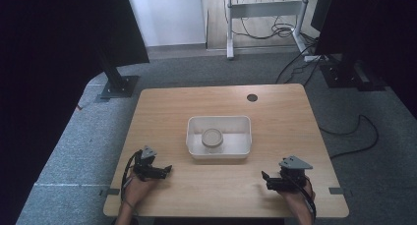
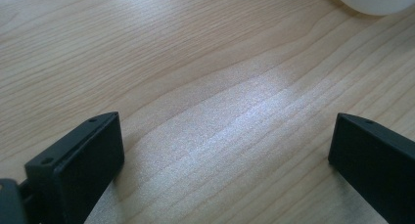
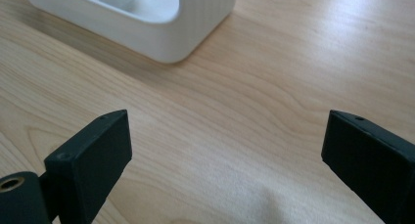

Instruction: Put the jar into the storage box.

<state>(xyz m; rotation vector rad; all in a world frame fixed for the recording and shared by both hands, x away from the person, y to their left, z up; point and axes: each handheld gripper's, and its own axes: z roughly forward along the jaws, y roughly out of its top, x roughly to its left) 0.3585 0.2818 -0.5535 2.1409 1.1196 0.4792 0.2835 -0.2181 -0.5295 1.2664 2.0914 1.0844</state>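
My jaws were black, matte, both pairs. My left gripper (image 1: 166,170) was black with a grey plate on top, and my right gripper (image 1: 265,178) matched it, black under grey. The table (image 1: 162,107) was pale wood, honey-blond, with fine brown grain lines running in waves and a dark round hole (image 1: 252,98) near its far edge. The tray (image 1: 219,155) was plain white, no pattern, smooth walls. The jar (image 1: 212,138) inside it looked off-white to beige, with a paler ring at its rim. The carpet (image 1: 78,151) around was speckled grey. Cables (image 1: 354,136) on it were black.
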